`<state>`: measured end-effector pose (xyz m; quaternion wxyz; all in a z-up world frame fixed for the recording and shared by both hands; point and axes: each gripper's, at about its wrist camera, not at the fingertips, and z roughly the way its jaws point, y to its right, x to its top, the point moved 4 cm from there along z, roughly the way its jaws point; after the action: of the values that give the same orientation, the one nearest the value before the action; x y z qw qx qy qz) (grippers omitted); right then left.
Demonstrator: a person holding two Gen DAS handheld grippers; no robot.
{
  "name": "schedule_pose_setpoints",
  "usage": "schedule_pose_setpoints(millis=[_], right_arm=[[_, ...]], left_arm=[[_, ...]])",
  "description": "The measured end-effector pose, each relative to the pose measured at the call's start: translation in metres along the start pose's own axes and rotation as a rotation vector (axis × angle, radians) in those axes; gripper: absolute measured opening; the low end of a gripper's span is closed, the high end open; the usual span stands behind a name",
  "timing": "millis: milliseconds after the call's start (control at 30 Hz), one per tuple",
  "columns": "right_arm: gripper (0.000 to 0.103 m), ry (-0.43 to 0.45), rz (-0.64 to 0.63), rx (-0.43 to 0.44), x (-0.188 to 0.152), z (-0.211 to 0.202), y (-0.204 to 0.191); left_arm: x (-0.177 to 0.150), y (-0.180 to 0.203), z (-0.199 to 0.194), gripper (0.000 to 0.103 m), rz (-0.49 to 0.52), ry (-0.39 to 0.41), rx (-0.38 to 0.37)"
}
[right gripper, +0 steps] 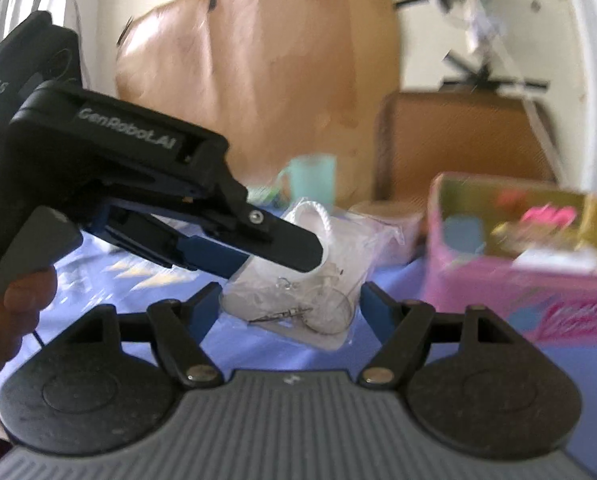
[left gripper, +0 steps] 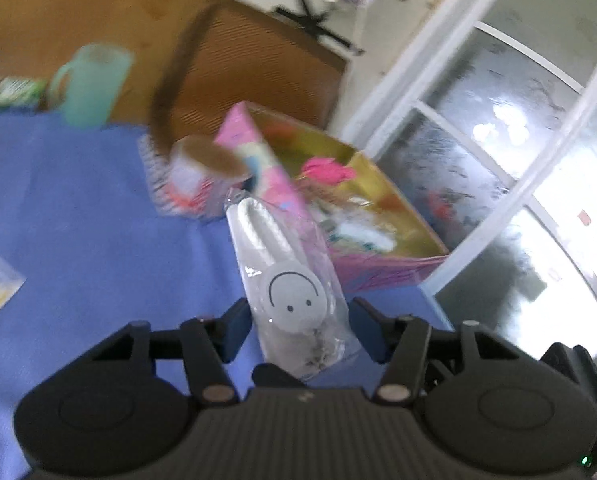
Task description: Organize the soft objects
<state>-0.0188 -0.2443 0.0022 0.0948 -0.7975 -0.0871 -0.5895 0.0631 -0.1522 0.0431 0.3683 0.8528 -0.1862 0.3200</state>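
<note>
this looks like a lived-in room at home, though blur makes it hard to be sure. a table under a blue cloth (left gripper: 78, 220) carries a mint mug (left gripper: 92, 84) and a pink box (right gripper: 518, 280) of bright odds and ends. behind stand a brown mesh chair (left gripper: 250, 68), a wooden floor (left gripper: 78, 12) and white-framed frosted glass panels (left gripper: 478, 128).

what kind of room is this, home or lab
Most likely a home, perhaps a dining or living area. A table with a blue cloth holds a mint mug and a pink box of small toys, with a brown chair behind and a window alongside.
</note>
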Motion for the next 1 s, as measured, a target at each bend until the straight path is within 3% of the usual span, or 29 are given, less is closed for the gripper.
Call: schedule_pose_setpoints(millis=[200,233,267,333,433,500,600,733,1000], right_arm=[[0.077,0.091,0.001,-0.131,0.021,-0.016,0.052],[0.077,0.095,0.009,-0.153,0.023,-0.015,0.063],[0.077,0.1,0.022,-0.172,0.026,-0.013,0.073],[0.079,0.105,0.035,-0.23,0.033,0.001,0.098],[0.084,0.078,-0.02,-0.375,0.037,0.034,0.124],[0.084,0.053,-0.02,-0.44,0.036,0.04,0.134],[0.085,0.106,0.037,-0.387,0.029,0.02,0.135],[0.084,0.135,0.08,-0.402,0.019,0.0,0.122],[0.084,0.191,0.201,-0.429,0.014,-0.037,0.102]], left_arm=[[0.038,0.054,0.044,0.055,0.132,0.001,-0.031],[0.045,0.059,0.057,0.058,0.14,0.0,-0.029],[0.051,0.064,0.069,0.068,0.145,0.0,-0.021],[0.063,0.071,0.089,0.08,0.166,0.04,0.037],[0.07,0.069,0.109,0.081,0.182,0.072,0.146],[0.065,0.063,0.108,0.081,0.143,0.066,0.148],[0.054,0.058,0.095,0.089,0.152,0.087,0.143],[0.043,0.057,0.083,0.089,0.189,0.086,0.201],[0.027,0.062,0.051,0.102,0.246,0.124,0.293]])
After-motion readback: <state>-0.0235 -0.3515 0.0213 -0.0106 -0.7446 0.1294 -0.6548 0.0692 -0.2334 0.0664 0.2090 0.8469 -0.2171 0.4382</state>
